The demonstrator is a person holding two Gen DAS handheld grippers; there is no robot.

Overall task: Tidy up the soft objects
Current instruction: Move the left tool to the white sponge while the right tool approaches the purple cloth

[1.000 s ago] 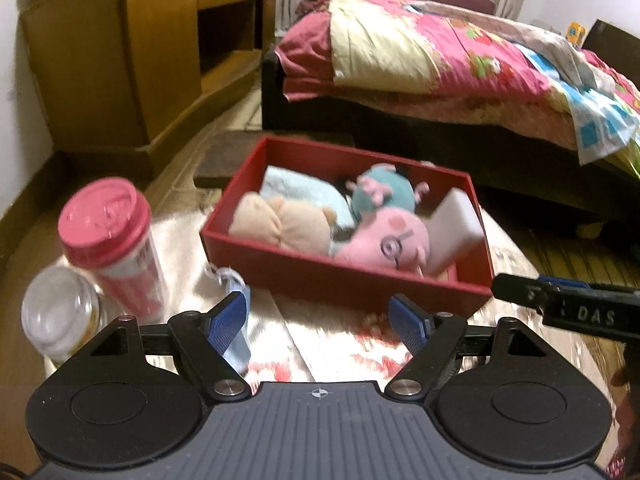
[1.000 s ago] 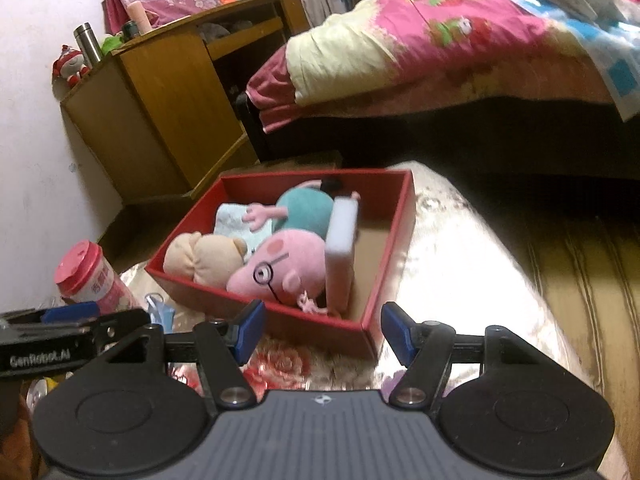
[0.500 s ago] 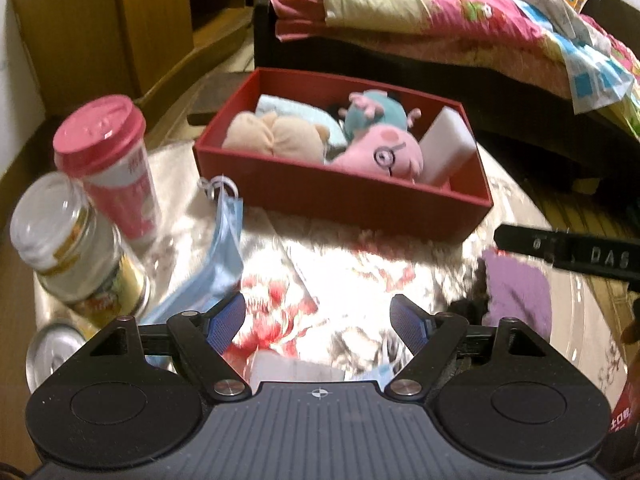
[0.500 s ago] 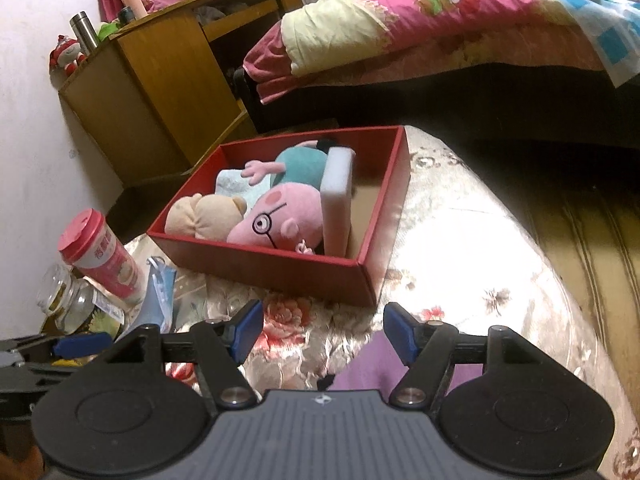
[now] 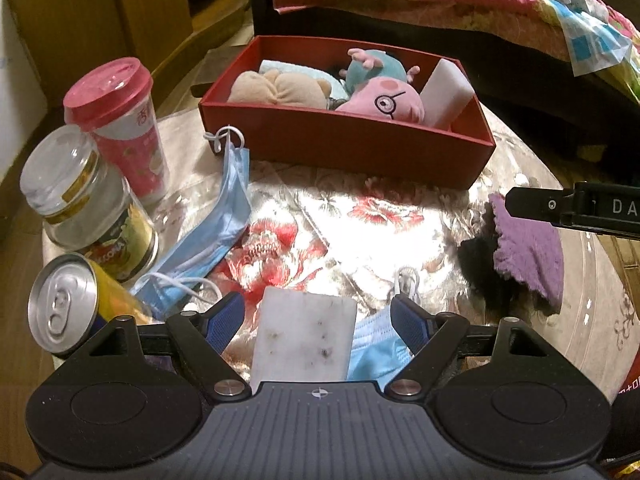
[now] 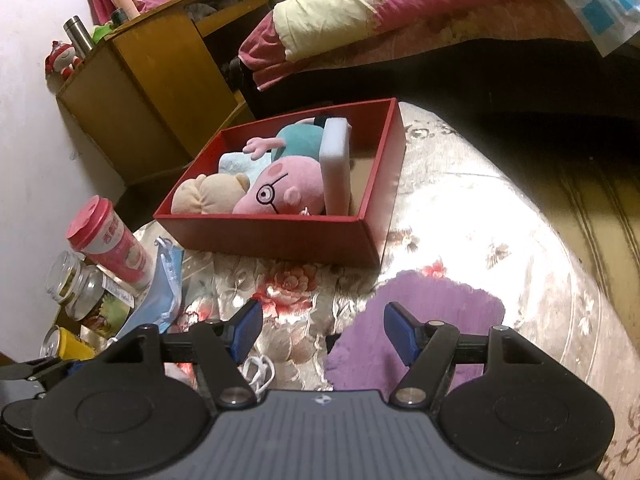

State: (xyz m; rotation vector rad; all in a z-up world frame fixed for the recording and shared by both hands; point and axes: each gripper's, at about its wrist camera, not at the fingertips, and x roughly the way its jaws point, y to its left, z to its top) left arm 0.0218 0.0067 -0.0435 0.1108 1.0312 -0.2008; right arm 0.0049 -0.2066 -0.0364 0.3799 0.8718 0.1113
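— Left gripper [image 5: 316, 316]: jaws spread wide over a white sponge [image 5: 304, 340], pads clear of both its edges, nothing gripped. Right gripper [image 6: 322, 332]?

— Jaws parted at a middling gap, empty, poised above a purple cloth [image 6: 420, 320] on the table [image 6: 500, 220]; right fingertip over the cloth, left one over bare flowered covering

— And the box?

— Red box [image 5: 352, 148] at the far side of the table, holding a pink pig plush [image 5: 384, 100], a teal plush [image 5: 372, 70] behind it, a beige plush [image 5: 276, 90] to the left, a pale blue cloth [image 5: 280, 70] underneath, and a second white sponge [image 5: 446, 92] leaning upright against the right wall

— Outside the box?

— Blue face mask [image 5: 224, 224] draped just left of the box, another blue mask [image 5: 376, 354] partly under the white sponge. Dark fuzzy item [image 5: 484, 268] touching the purple cloth's left edge. Along the table's left side: pink-lidded cup [image 5: 120, 128], glass jar [image 5: 84, 200], yellow can [image 5: 72, 308] lying on its side

— Beyond the table?

— Bed with a pink quilt [image 6: 420, 12], wooden cabinet [image 6: 160, 80] against the wall
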